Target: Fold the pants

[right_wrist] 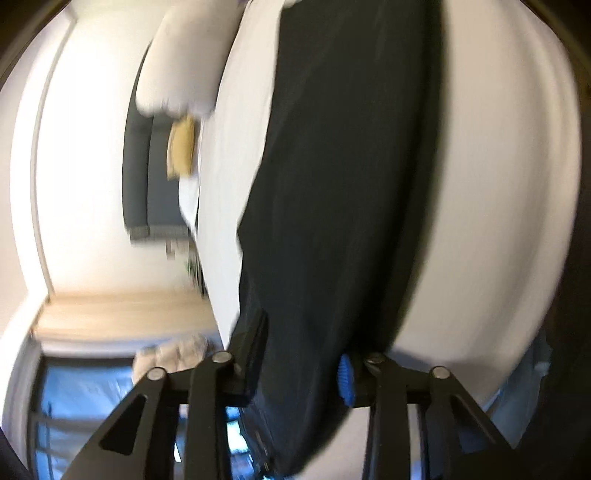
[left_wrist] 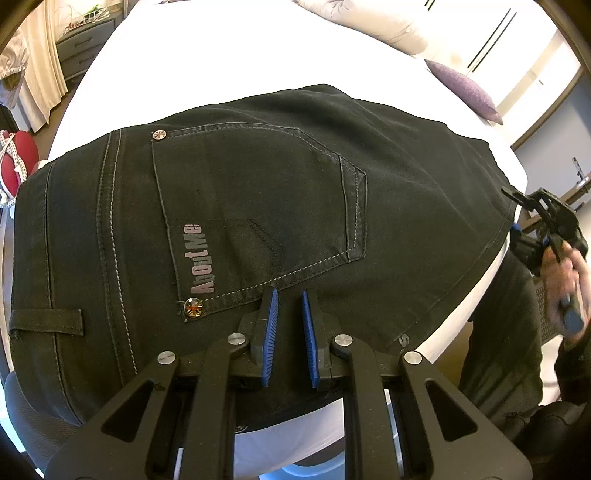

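Black jeans lie flat on the white bed, back pocket up with "AboutMe" lettering. My left gripper points down at the lower pocket seam; its blue pads stand a narrow gap apart with nothing pinched between them. At the jeans' right end a hand carries my right gripper. The right wrist view is blurred: dark jeans cloth runs away over the bed and fills the gap of the right gripper from finger to finger, touching both, with one blue pad partly showing.
White pillows and a purple cushion lie at the head of the bed. Grey drawers and a red object stand beyond the left edge. A person's dark trouser leg is at the near right.
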A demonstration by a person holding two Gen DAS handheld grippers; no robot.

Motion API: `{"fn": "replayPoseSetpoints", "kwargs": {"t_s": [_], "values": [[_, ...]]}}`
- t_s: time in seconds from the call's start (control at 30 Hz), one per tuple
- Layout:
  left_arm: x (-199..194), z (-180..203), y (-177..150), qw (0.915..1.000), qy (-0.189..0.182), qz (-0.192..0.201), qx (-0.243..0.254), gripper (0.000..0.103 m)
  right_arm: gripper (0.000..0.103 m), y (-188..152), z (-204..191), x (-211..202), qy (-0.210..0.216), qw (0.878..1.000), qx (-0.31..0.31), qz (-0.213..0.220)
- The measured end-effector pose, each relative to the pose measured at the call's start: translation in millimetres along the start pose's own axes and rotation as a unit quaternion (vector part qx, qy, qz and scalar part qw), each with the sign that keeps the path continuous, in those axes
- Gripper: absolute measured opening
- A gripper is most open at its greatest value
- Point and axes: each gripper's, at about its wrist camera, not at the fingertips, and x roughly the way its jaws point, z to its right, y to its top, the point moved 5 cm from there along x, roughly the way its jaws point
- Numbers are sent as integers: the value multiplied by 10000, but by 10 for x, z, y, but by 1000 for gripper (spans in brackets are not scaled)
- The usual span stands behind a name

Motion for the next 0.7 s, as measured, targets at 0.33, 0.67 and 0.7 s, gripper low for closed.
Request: {"fn": "replayPoseSetpoints", "kwargs": {"t_s": [0.33, 0.67, 0.7], "values": [[15, 34, -3, 10000, 65, -31, 50, 13, 2, 605, 259, -399, -532, 9955, 118, 773], [37, 1, -26, 10000, 11, 0, -9, 13, 29, 779, -29, -1069, -1519, 9679, -373, 1966], [38, -8, -30, 10000, 5, 4, -15, 13, 29, 747, -207, -1032, -1481, 9680, -718, 1893]]}}
